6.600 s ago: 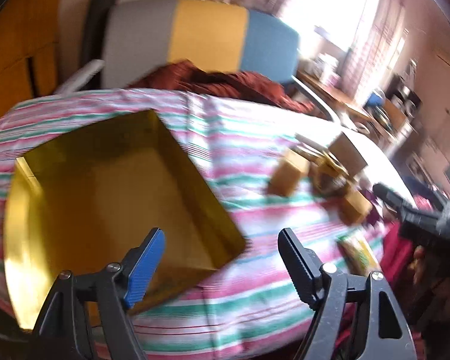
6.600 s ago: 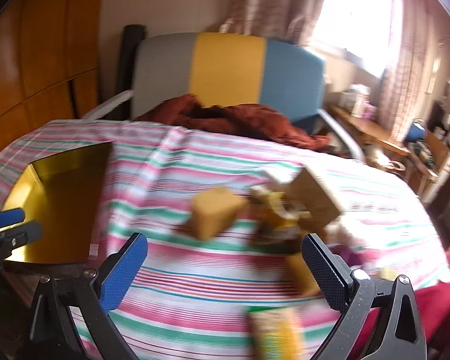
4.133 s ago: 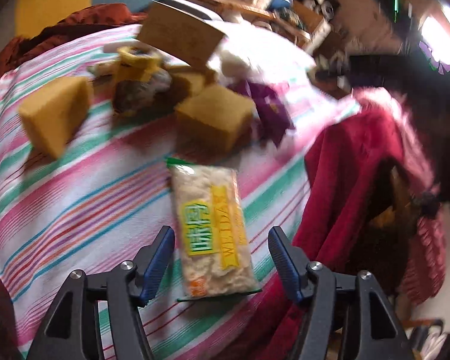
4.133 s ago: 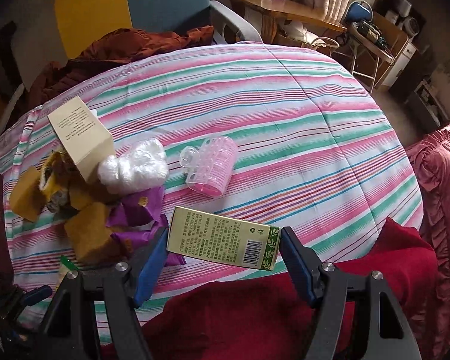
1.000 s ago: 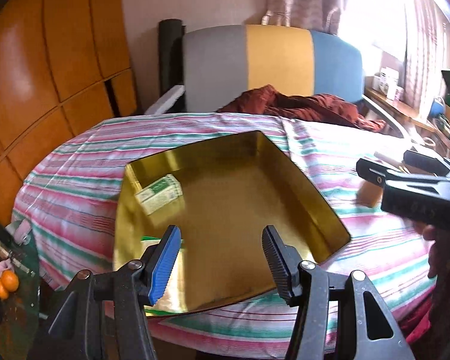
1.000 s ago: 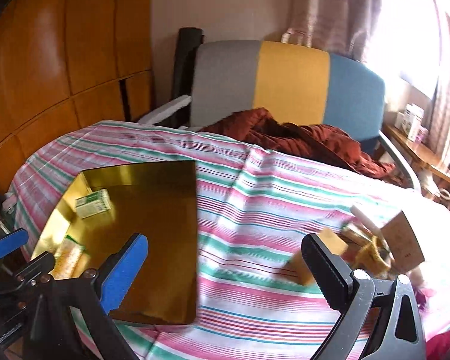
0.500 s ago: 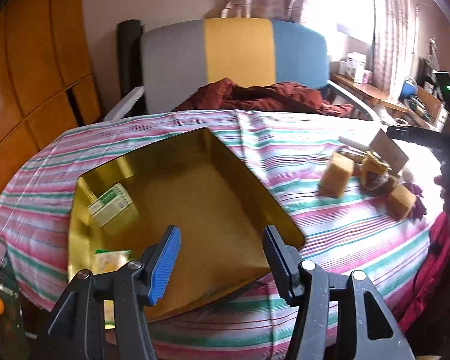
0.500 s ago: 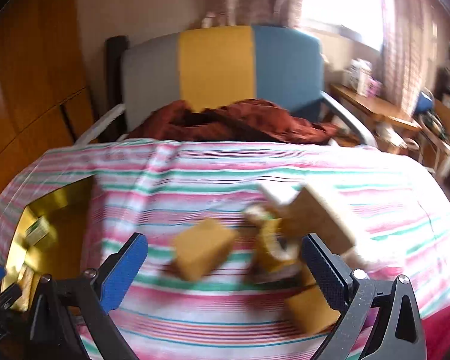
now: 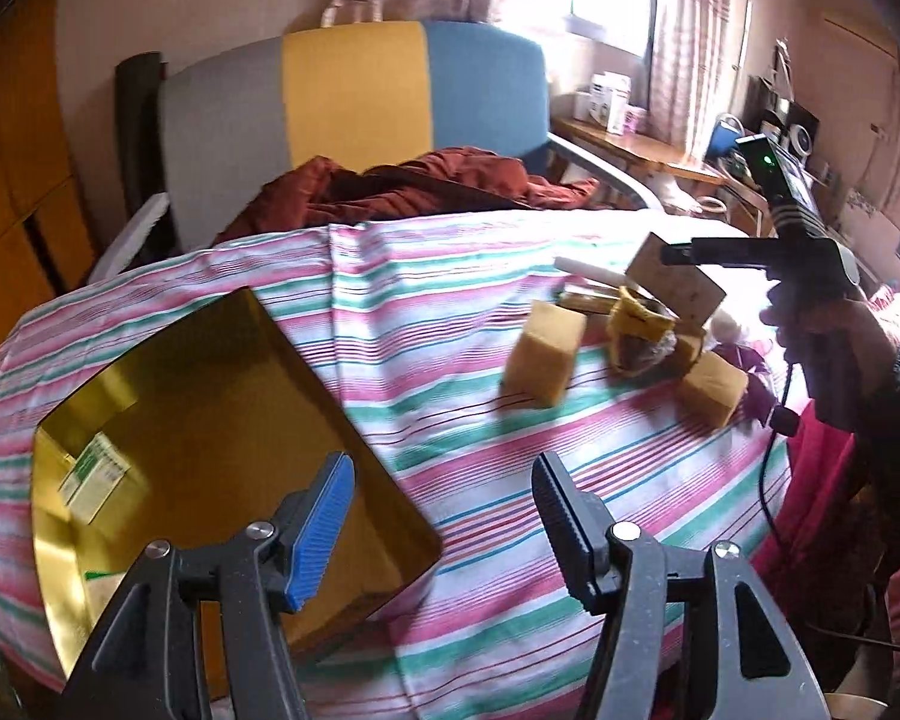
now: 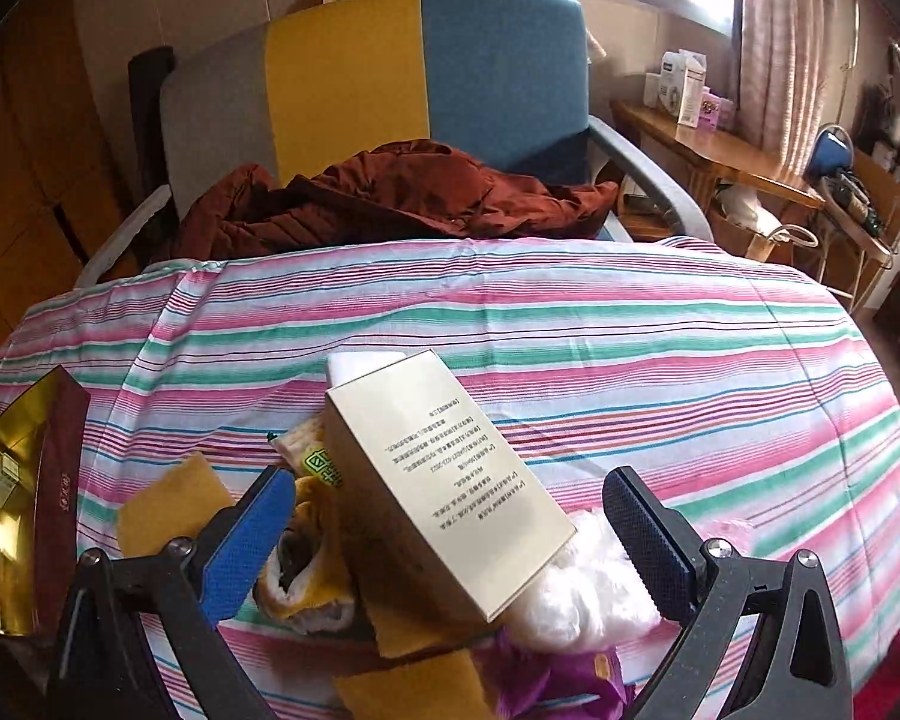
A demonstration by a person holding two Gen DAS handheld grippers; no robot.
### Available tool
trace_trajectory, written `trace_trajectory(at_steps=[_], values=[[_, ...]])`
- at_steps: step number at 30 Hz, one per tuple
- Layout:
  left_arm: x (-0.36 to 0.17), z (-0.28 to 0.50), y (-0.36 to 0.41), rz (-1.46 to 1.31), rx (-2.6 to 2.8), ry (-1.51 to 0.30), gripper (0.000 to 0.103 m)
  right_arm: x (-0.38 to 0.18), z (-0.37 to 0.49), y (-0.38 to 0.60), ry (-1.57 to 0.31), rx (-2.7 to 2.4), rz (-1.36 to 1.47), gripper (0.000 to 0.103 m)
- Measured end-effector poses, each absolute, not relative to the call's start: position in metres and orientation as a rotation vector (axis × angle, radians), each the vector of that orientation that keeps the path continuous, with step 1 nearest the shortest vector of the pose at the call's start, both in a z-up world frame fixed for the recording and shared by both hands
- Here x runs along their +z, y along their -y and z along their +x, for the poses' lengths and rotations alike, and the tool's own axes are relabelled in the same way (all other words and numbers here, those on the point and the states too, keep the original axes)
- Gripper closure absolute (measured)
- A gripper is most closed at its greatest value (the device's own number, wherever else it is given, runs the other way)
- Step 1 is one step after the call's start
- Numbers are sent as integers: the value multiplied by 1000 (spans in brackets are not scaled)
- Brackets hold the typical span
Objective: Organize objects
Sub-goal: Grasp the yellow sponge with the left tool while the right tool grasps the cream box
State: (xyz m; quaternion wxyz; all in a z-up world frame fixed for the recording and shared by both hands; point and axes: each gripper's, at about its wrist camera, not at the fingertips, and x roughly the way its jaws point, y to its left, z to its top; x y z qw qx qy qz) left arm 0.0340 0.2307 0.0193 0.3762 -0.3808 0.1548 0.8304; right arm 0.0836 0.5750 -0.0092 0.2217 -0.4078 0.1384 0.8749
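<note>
Two views, taken in turn.

Left wrist view: left tongs (image 9: pixel 441 513) empty, jaws opening, nothing between the pads, poised over the striped bench (image 9: pixel 462 420). Gold tray (image 9: pixel 210 414) directly ahead of and beneath the blue left pad; green-and-white carton (image 9: pixel 95 469) lying inside it, far to the left of the tongs. Yellow sponge block (image 9: pixel 545 355) ahead and slightly right, standing apart from the clutter. Second sponge block (image 9: pixel 714 387) further right. Right tongs (image 9: pixel 678 253) at upper right, held in a hand (image 9: pixel 816 330); state not readable from here.

Right wrist view: right tongs (image 10: pixel 447 531) spread wide, pads clear of everything. Beige box (image 10: pixel 444 480) tilted between the jaws, touching neither pad. White fluffy wad (image 10: pixel 582 594) under the box's near end, beside the right pad. Yellow-and-white cloth item (image 10: pixel 306 564) just beside the blue left pad. Gold tray (image 10: pixel 6 492) far left of the tongs.
</note>
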Motion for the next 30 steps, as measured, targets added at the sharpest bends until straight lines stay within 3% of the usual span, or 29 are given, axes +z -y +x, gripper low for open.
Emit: trace_trajectory(at_steps=[13, 14, 15, 20, 30], values=[[4, 24, -288, -997, 2032, -483, 40, -25, 72, -572, -353, 2488, -1170, 1], [3, 24, -293, -991, 2026, -491, 40, -25, 71, -569, -344, 2493, -1180, 11], [1, 24, -299, -989, 2016, -504, 40, -25, 71, -565, -303, 2490, -1180, 28], [-11, 13, -323, -1032, 1967, -515, 40, -23, 77, -565, -332, 2499, -1183, 46], [-26, -10, -376, -1050, 1915, -568, 30, -5, 95, -574, -478, 2540, -1053, 50]])
